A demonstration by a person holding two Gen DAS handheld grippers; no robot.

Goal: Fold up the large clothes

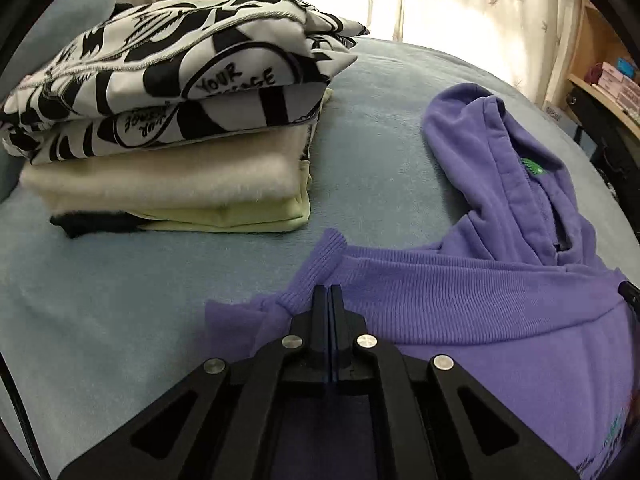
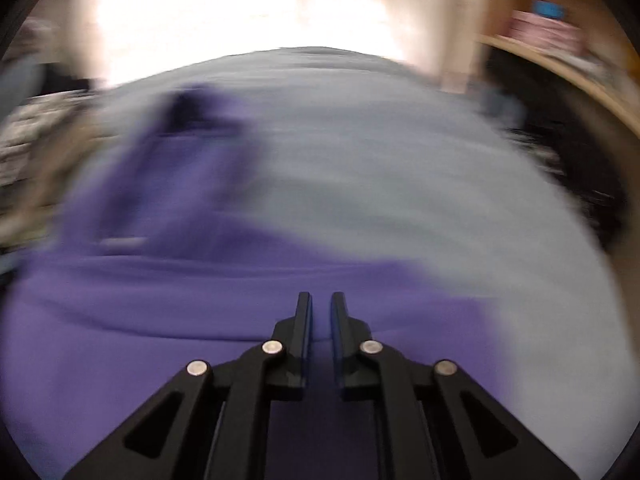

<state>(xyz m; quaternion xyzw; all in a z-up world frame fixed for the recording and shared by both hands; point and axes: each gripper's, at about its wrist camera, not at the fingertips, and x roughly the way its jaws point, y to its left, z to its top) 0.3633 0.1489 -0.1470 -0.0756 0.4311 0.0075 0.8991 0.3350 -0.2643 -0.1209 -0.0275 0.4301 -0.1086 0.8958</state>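
A purple hoodie (image 1: 500,308) lies on the light blue bed cover (image 1: 120,300), its hood (image 1: 472,128) spread out beyond a ribbed band. My left gripper (image 1: 330,294) is shut, its fingers pressed together just over the hoodie's left edge; no cloth shows between them. The right wrist view is smeared by motion. There my right gripper (image 2: 321,300) hovers over the hoodie (image 2: 168,320) with a narrow gap between its fingers, and I see nothing pinched in that gap.
A stack of folded clothes (image 1: 172,132) stands at the back left: a black-and-white print on top, then cream, pale green and a dark piece. Curtains (image 1: 460,0) hang behind the bed. A wooden shelf (image 1: 608,92) with boxes is at the right.
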